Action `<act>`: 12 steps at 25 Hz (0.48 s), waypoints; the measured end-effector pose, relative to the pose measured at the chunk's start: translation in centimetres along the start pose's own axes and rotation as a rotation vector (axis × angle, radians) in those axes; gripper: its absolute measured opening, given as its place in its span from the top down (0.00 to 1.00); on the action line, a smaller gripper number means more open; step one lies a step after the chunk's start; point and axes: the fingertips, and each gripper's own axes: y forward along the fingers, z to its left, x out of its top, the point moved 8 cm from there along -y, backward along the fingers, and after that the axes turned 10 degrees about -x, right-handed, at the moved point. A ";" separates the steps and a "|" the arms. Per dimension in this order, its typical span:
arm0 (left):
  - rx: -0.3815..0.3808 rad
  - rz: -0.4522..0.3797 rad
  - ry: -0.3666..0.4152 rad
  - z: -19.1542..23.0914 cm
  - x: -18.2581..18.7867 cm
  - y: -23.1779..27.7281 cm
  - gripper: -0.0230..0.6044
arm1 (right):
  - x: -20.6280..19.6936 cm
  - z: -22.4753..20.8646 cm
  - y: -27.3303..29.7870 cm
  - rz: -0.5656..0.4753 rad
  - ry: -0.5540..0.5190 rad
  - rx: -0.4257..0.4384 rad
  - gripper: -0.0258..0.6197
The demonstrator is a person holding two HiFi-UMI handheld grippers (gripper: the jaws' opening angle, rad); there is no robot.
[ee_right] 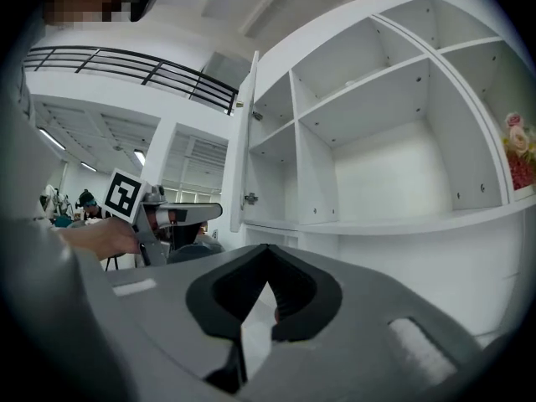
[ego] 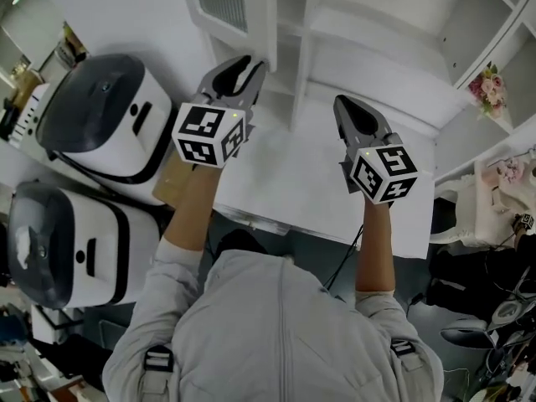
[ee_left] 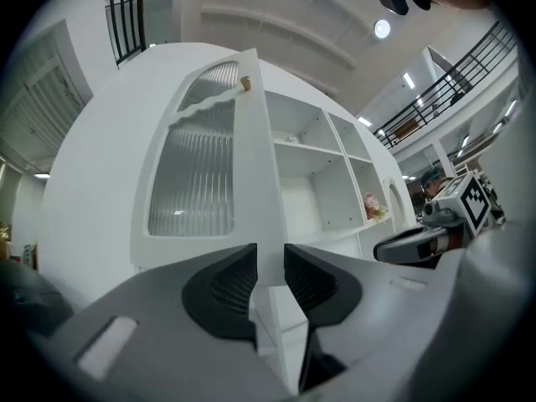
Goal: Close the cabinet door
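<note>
Two grippers (ego: 241,67) (ego: 347,105), two white appliances (ego: 100,115) (ego: 63,245), one cabinet door (ego: 228,5).

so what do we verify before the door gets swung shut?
1. Cabinet door stands open, ready to swing: ok.
2. Door's free edge sits in the gap of the left hand-held gripper: ok, one jaw on either side of it.
3. Pads pressing on the door: cannot tell.
4. Nothing juts out of the shelves behind the door: ok; the flowers sit in a compartment further right.
5. Right hand-held gripper out of the door's swing: cannot tell; it is shut, empty and in front of the open shelves.
</note>
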 end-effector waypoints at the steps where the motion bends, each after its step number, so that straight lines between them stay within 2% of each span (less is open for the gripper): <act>1: -0.023 -0.006 0.000 0.2 0.1 0.9 0.78 | 0.1 -0.2 0.2 -0.001 -0.003 -0.014 0.96; 5: -0.098 -0.008 0.026 0.7 0.2 3.8 0.77 | 0.2 -1.1 1.1 -0.008 -0.006 -0.068 0.96; 10: -0.143 0.013 0.068 1.2 0.1 6.6 0.82 | 0.6 -1.5 2.7 -0.026 -0.012 -0.159 0.96; 12: -0.178 -0.006 0.035 2.3 -0.2 7.6 0.95 | 0.5 -1.5 3.1 -0.028 -0.008 -0.196 0.96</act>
